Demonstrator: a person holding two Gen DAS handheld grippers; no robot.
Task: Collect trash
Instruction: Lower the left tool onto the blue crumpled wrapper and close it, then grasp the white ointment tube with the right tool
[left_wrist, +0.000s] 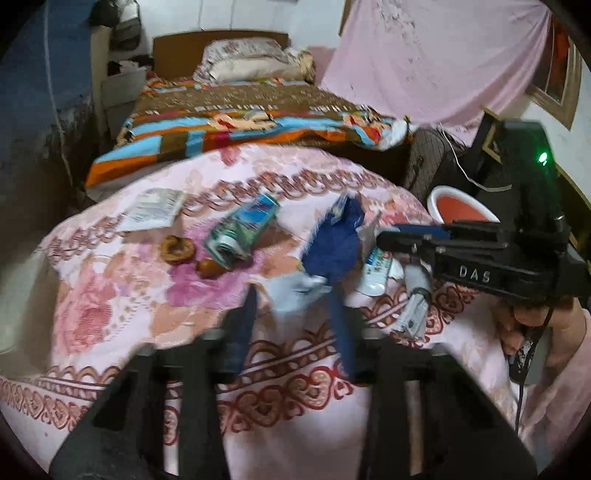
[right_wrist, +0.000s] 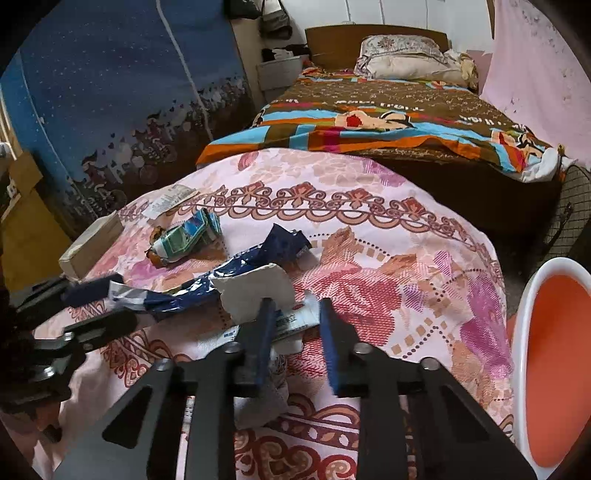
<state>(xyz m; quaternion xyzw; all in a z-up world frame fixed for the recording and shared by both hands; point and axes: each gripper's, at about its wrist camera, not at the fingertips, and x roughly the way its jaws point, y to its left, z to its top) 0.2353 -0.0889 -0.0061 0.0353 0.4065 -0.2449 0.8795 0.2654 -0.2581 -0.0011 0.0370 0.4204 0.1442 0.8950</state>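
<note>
The left tongs are closed on a blue wrapper at mid-frame, above the pink floral bedspread. The right tongs have paper scraps between their fingers, though a firm grip cannot be told. A crushed carton lies centre-left; the bedspread's lower left is bare, and an orange bin stands past its right edge.

Surface draped in pink floral cloth, carrying: crushed blue-green carton, dark blue wrapper, white paper scraps, printed leaflet, brown ring-shaped scrap.

Blue wrapper blocks centre (carton behind); cloth right side free.
</note>
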